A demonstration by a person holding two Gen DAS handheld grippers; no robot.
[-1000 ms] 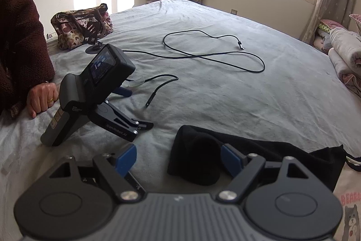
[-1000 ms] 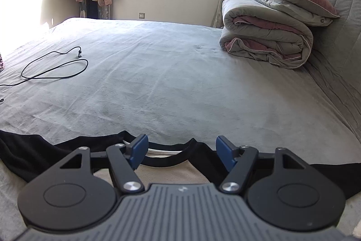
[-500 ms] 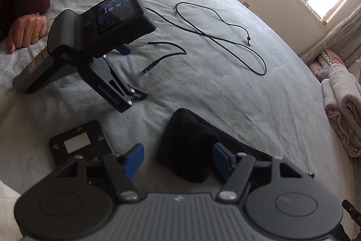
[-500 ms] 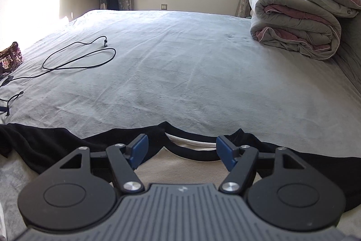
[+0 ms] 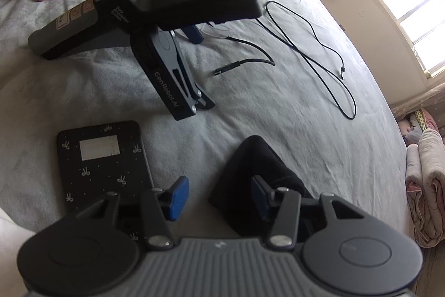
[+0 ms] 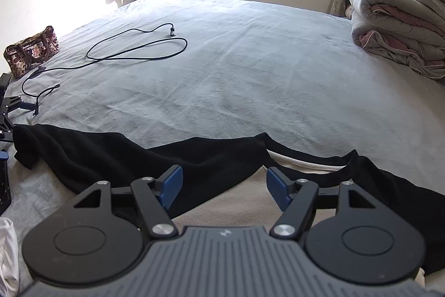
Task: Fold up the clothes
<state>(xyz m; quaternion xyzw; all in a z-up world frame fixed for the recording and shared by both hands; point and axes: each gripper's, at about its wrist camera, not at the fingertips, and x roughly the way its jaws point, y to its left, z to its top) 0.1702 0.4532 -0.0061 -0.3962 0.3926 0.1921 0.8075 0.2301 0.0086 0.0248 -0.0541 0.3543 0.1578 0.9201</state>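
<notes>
Hand-held grippers [image 5: 215, 195] [image 6: 224, 187] agape, low over shirt [image 6: 139, 155]

Both views low over bed [image 6: 250, 68], near, facing window wall, sharing black sleeve [image 5: 250, 166].

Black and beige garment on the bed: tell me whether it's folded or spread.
Spread, not yet folded. The garment lies flat across the bed, sleeve stretched sideways, neckline open.
</notes>
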